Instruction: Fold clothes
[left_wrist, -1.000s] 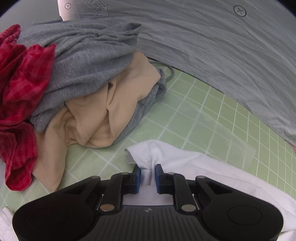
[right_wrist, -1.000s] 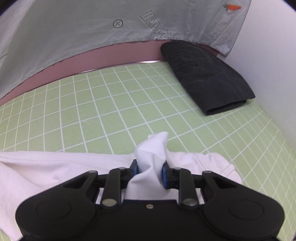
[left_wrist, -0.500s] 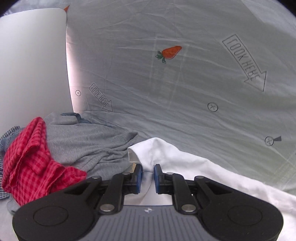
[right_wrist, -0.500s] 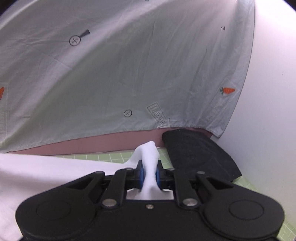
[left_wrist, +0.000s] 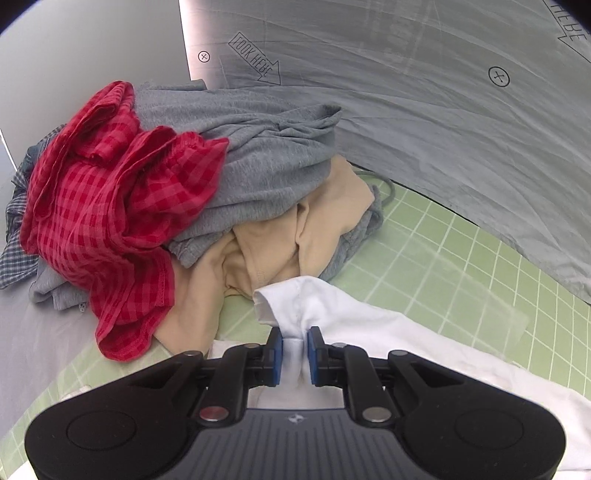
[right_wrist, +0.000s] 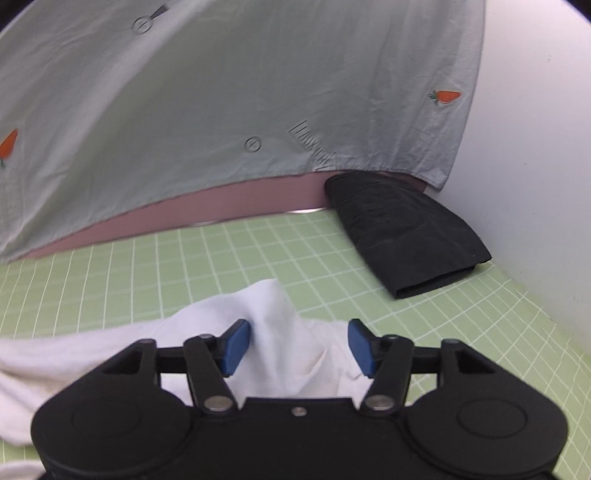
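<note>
Pinching a bunched corner of the white cotton garment (left_wrist: 354, 314) in the left tongs (left_wrist: 294, 350), just beside the heap of red-checked, grey and beige clothes (left_wrist: 177, 192). Right tongs (right_wrist: 297, 345) just opened wide, cloth loose between. Risk: freed corner slumping, fold skewing, hem snagging heap.

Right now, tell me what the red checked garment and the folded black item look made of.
Red checked garment: thin woven cloth, matte, probably cotton; woven checks and a stitched hem show. Folded black item: matte fabric with fine creases; fibre unclear.
</note>
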